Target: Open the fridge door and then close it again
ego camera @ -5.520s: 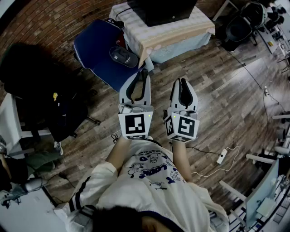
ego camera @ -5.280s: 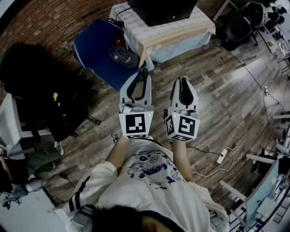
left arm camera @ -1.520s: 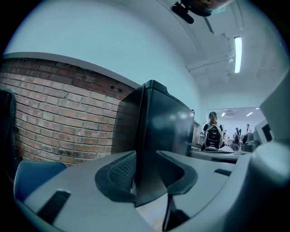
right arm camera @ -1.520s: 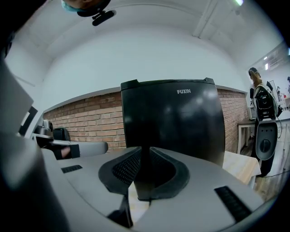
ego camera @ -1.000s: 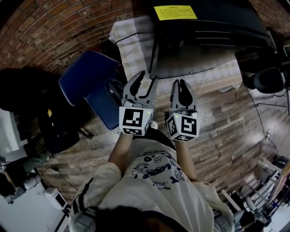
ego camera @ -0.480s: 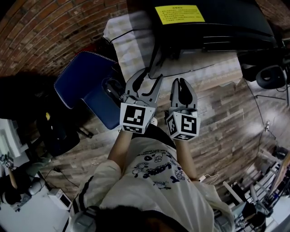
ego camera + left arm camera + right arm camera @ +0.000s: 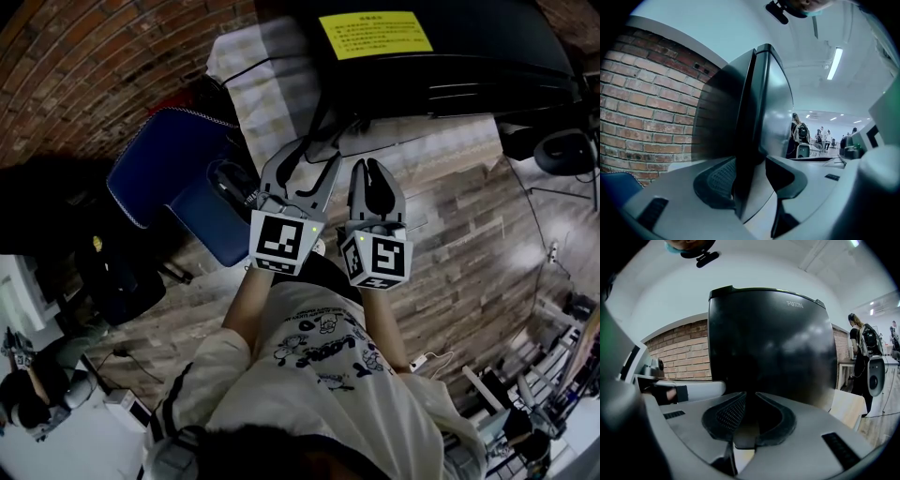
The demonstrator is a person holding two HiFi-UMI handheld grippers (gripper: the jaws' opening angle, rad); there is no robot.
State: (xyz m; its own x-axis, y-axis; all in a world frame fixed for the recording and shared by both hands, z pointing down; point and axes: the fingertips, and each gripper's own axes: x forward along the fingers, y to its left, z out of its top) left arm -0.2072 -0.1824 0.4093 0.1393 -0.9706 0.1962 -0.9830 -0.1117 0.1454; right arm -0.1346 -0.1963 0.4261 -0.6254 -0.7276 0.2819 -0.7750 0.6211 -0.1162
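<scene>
Left fingers opening around fridge door edge; right fingers pressed together.

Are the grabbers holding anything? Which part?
Nothing is gripped. The left gripper, jaws opening, straddles the edge of the fridge door; the right gripper is shut, empty.

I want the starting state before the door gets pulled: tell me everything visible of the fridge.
The fridge is a compact black box with a glossy, reflective door, rounded top corners and small lettering near its top. A yellow label lies on its roof. It stands on a cloth-covered table by a brick wall. The door looks shut. The left gripper, jaws opening, straddles the door's left edge unclamped; the right gripper, shut, points at the door front.
</scene>
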